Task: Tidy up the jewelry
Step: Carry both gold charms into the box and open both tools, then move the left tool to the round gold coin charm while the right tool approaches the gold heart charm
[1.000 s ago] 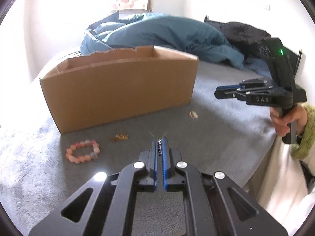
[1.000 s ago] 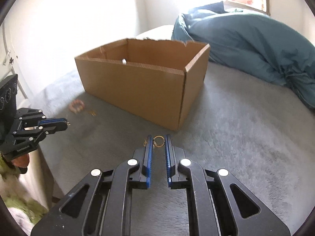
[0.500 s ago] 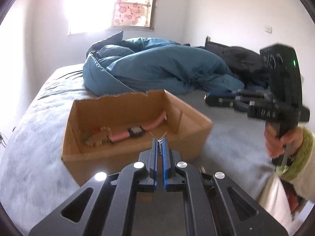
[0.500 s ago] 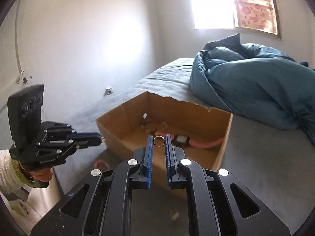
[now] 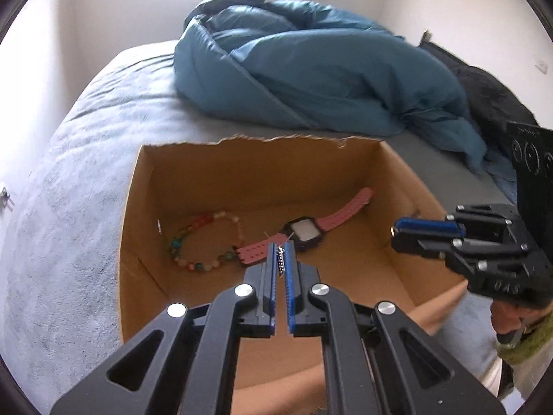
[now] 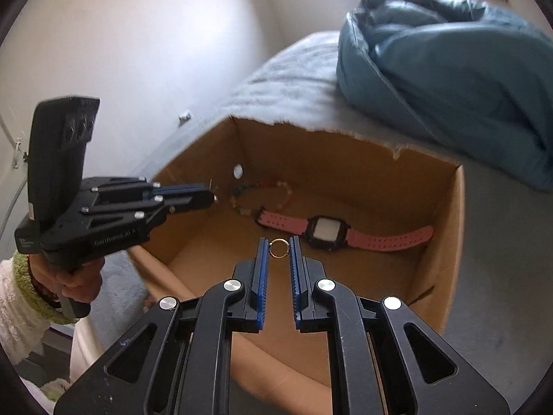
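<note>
An open cardboard box [image 5: 408, 186] [image 6: 446, 242] sits on the grey bed. Inside lie a pink-strapped watch [image 5: 306, 230] [image 6: 326, 230] and a multicoloured bead bracelet [image 5: 204, 238] [image 6: 262, 190]. My left gripper [image 5: 281, 254] [image 6: 211, 199] hangs over the box's near side, shut on a small silver chain piece [image 5: 280, 259]. My right gripper [image 6: 278, 247] [image 5: 394, 231] hovers above the box's right part, shut on a thin gold ring [image 6: 278, 247] pinched between its blue pads.
A crumpled teal duvet [image 5: 311, 65] [image 6: 449, 65] lies behind the box, with dark clothing [image 5: 490, 97] at the far right. White walls bound the bed. A hand in a white and green sleeve [image 6: 31, 287] holds the left gripper near the bed's edge.
Both grippers rose from the bed's near side and moved forward over the open box, each still holding its piece. The box's inside with the watch and bracelet has come into view.
</note>
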Demonstrator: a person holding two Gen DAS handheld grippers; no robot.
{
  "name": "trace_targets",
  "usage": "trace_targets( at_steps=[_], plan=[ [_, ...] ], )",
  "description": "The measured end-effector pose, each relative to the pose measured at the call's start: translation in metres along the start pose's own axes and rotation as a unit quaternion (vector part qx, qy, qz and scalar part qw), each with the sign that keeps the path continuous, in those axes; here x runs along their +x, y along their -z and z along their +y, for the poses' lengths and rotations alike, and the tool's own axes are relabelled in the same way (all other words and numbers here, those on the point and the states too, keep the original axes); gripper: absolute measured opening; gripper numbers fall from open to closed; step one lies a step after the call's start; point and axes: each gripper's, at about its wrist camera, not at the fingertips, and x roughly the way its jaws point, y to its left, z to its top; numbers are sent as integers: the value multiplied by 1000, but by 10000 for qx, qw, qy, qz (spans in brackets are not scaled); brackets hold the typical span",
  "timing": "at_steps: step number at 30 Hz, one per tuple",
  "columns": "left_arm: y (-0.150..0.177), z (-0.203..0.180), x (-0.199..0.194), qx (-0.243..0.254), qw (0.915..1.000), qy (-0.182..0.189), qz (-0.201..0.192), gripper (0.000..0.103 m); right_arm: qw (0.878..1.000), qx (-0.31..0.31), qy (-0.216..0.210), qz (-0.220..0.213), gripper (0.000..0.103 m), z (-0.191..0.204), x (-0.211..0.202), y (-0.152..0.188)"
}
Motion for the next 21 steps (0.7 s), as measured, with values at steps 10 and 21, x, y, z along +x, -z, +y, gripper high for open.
trace_targets(
  at_steps=[10,21],
  plan=[
    [4,3,23,61,9995,-169,263,33,9996,151,62,232,18,-9,20,3],
    [6,9,10,-49,9999,-146,1,34,9997,48,248,61,35,-6,7,0]
  ],
)
